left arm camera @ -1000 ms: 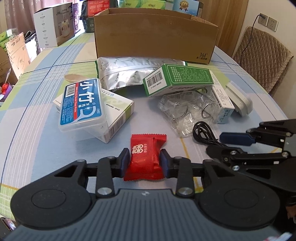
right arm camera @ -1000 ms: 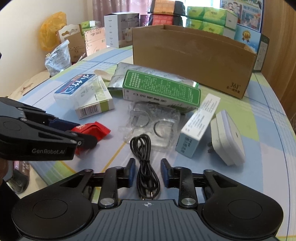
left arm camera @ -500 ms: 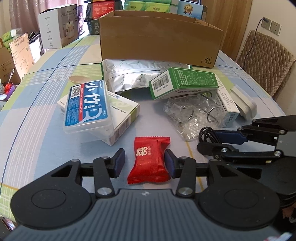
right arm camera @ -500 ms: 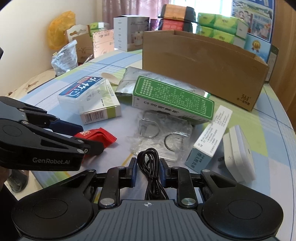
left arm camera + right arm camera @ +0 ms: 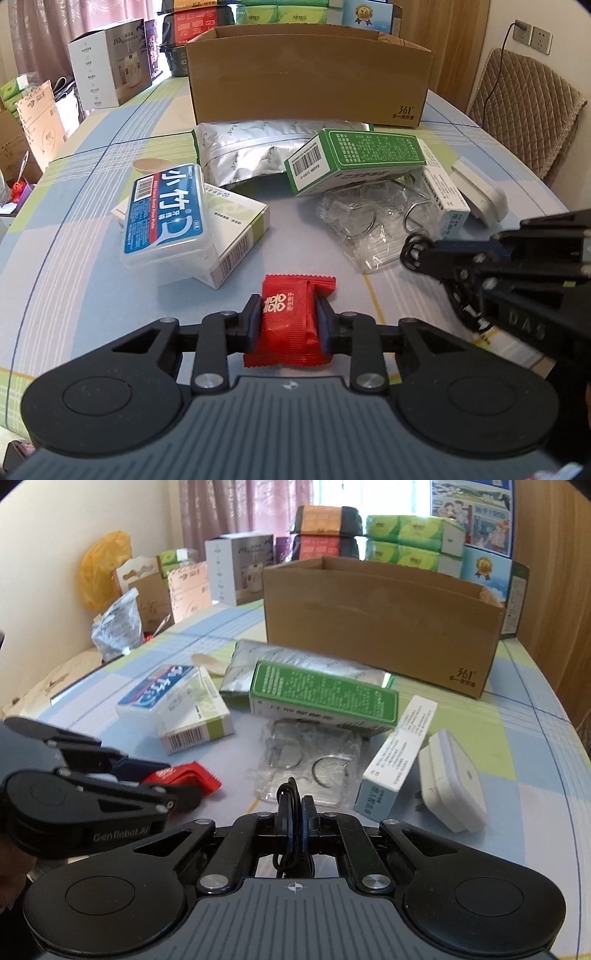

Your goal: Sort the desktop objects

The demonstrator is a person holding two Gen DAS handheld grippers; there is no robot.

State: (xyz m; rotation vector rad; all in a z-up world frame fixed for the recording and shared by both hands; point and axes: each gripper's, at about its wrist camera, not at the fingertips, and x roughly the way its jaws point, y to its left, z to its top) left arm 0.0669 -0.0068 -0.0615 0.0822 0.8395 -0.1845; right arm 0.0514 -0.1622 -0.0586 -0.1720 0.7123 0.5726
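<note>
boxes and a foil pouch (image 5: 251, 155) crowd mid-bench; left tongs (image 5: 287, 325) pinch a red candy wrapper (image 5: 290, 321), right tongs (image 5: 295, 819) clamp a black cable (image 5: 286, 801)

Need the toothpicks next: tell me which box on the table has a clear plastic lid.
The blue-labelled floss pick box, stacked on the white-and-green carton. The green box and the narrow white box are cardboard.

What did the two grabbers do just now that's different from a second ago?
The right gripper closed on the black cable, which before lay loose between its open fingers. The left gripper opened for a moment and has closed again on the red candy packet. Both have moved slightly closer to the cardboard box. The green box and the other items lie as they were.
</note>
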